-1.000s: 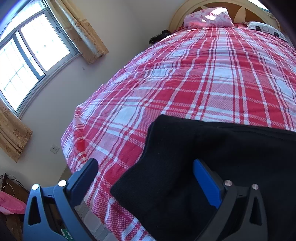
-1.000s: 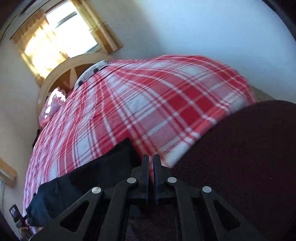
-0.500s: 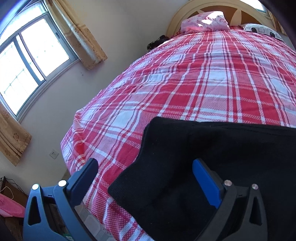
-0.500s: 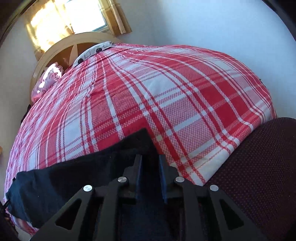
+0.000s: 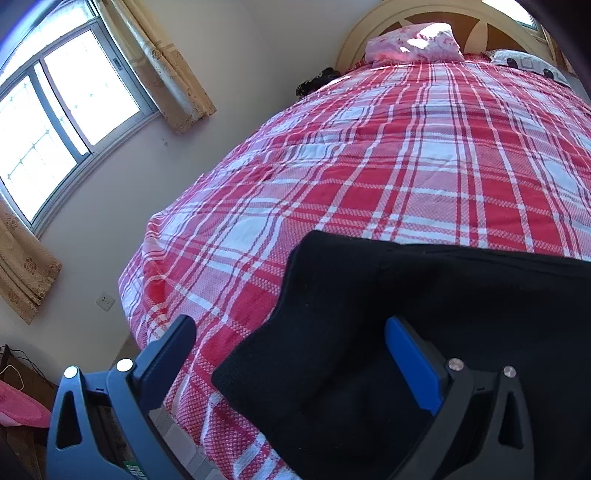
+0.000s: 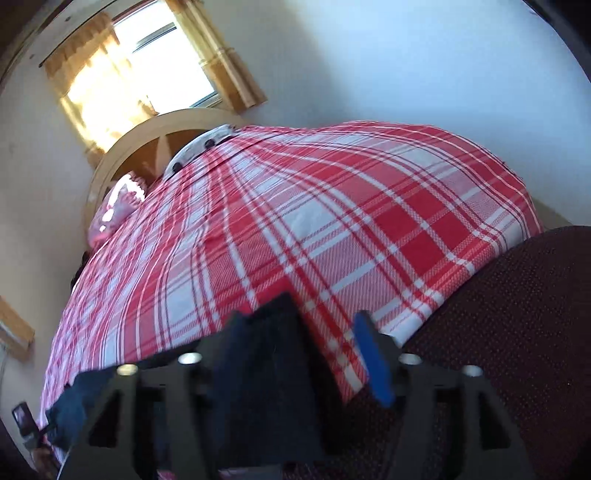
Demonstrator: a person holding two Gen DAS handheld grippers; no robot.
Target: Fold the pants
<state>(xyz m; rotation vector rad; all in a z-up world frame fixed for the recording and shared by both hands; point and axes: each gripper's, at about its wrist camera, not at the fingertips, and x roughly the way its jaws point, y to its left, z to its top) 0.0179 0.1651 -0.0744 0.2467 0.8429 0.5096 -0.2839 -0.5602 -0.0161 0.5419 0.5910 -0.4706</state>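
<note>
Black pants (image 5: pixel 424 314) lie flat near the foot of a bed with a red-and-white plaid cover (image 5: pixel 388 177). My left gripper (image 5: pixel 288 354) is open and hovers over their near left corner, with the cloth lying slack between its blue fingers (image 5: pixel 410 365). In the right wrist view the other corner of the pants (image 6: pixel 266 354) sits between the jaws of my right gripper (image 6: pixel 299 343). Those jaws are opening and the blue pad (image 6: pixel 373 365) stands clear of the cloth. The rest of the pants (image 6: pixel 85 402) stretches off to the lower left.
A pink pillow (image 5: pixel 413 42) and a wooden headboard (image 5: pixel 476 26) mark the far end of the bed. A window (image 5: pixel 55 110) with tan curtains fills the left wall. Dark maroon dotted cloth (image 6: pixel 509 332) rises close on my right gripper's right side.
My right gripper was shut on the pants corner and has spread its jaws, letting the cloth go; its view has swung about. The left gripper has stayed open in place.
</note>
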